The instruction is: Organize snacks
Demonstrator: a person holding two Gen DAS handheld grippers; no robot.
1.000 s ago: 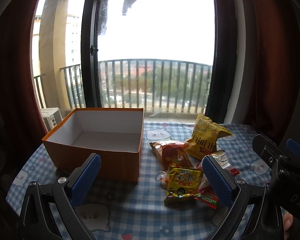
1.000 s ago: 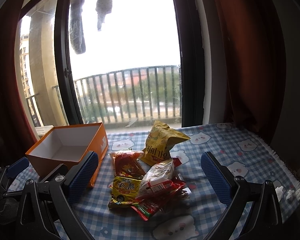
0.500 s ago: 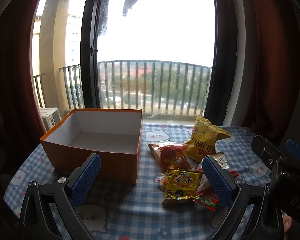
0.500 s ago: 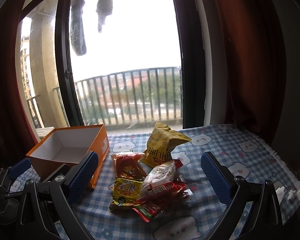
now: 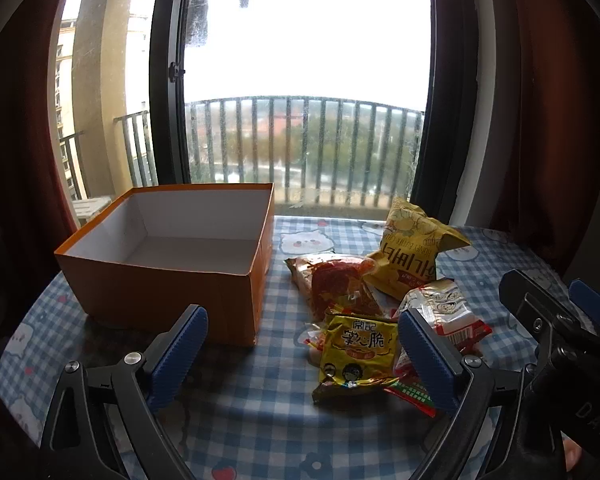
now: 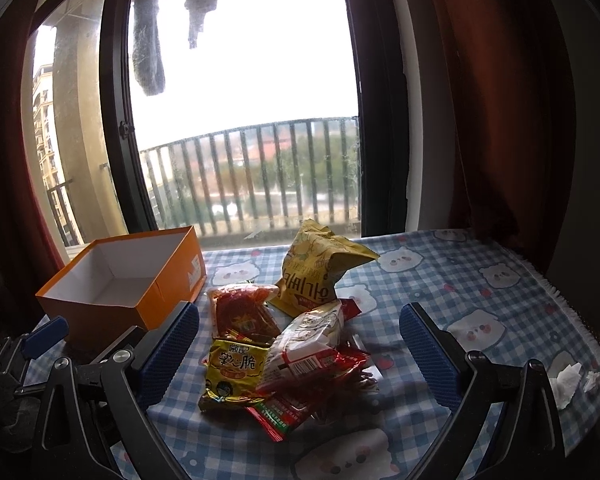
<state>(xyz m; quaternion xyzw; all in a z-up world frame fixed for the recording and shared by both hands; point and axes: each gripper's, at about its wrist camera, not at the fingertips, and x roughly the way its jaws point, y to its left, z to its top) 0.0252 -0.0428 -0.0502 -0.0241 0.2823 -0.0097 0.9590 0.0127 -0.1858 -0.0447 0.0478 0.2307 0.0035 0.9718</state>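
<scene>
An empty orange box (image 5: 168,268) with a white inside stands on the table's left; it also shows in the right wrist view (image 6: 124,284). Right of it lies a pile of snacks: a big yellow chip bag (image 5: 412,252) (image 6: 316,272), a red packet (image 5: 336,284) (image 6: 244,312), a small yellow packet (image 5: 356,352) (image 6: 232,372) and a white and red packet (image 5: 444,312) (image 6: 308,340). My left gripper (image 5: 300,356) is open and empty in front of the box and pile. My right gripper (image 6: 300,356) is open and empty, with the pile between its fingers.
The table wears a blue checked cloth (image 6: 480,280) with bear prints. Crumpled white tissue (image 6: 568,376) lies near its right edge. A balcony window (image 5: 300,120) and dark red curtains (image 6: 492,100) stand behind the table. The right gripper's body (image 5: 560,332) shows at the left view's right.
Both grippers have moved slightly forward and lower over the table; the box and snacks sit a little larger in view. Both stay open and nothing was picked up.
</scene>
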